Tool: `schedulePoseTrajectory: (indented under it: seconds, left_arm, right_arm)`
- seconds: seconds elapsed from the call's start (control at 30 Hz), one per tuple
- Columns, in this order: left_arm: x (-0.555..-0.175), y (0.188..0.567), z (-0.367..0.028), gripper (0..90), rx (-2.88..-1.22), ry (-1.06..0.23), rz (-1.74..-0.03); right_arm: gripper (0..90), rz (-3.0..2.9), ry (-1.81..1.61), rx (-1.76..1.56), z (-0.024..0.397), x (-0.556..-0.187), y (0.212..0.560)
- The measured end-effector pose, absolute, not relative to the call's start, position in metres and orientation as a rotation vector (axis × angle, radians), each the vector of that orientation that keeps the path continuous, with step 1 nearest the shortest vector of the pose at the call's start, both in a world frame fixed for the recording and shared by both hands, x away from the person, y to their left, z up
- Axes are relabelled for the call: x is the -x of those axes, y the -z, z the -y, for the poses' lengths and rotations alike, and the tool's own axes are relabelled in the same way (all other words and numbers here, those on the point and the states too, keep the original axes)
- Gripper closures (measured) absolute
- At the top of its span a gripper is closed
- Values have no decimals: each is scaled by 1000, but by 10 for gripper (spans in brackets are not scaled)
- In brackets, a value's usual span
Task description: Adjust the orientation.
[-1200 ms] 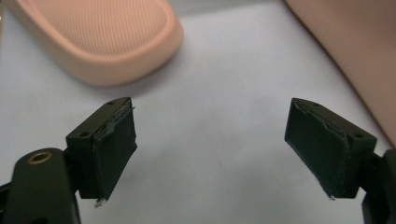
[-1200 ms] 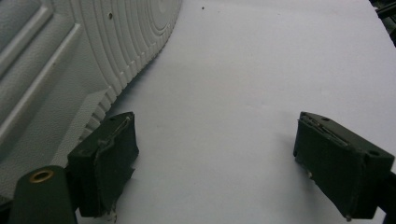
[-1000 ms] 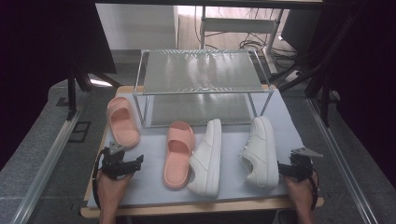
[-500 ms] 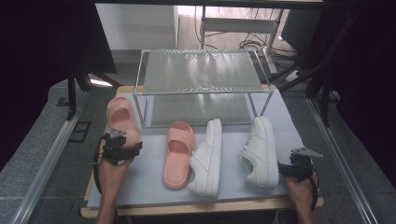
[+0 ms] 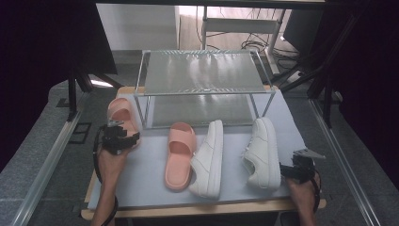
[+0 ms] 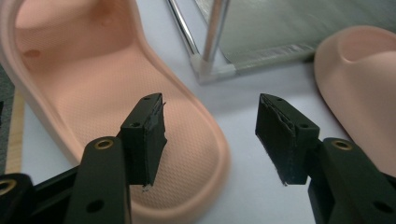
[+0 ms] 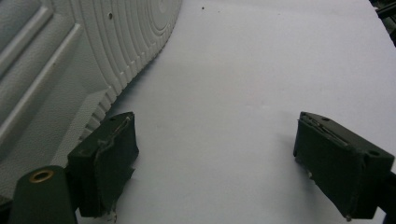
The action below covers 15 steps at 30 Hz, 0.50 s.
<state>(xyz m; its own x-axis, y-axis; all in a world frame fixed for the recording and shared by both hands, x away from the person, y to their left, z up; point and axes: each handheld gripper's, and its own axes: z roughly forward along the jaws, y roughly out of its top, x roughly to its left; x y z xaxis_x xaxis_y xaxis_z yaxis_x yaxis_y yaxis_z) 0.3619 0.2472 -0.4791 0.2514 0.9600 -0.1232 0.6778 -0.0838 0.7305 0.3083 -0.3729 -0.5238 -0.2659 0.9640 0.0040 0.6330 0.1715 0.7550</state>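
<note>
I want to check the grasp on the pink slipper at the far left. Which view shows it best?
The left gripper view: the pink slipper is close, its heel rim between the left gripper's closing jaws, not yet pinched. The high view shows it small, partly hidden by the gripper.

Bare mat [image 5: 150, 172] lies open between 2 slippers; the rack's leg [image 5: 139, 109] blocks ahead.

Dim dark surroundings, bright lit table, soft focus, glare on shelf
</note>
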Motion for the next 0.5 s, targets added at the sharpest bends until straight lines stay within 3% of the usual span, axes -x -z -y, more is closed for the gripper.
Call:
schedulePoseTrajectory:
  seconds: [0.5]
  left_arm:
    - [-397,477,-260,507,-1808,-550,-1536]
  right_arm:
    - [138,-1971,-900,-1500,373,-308,524]
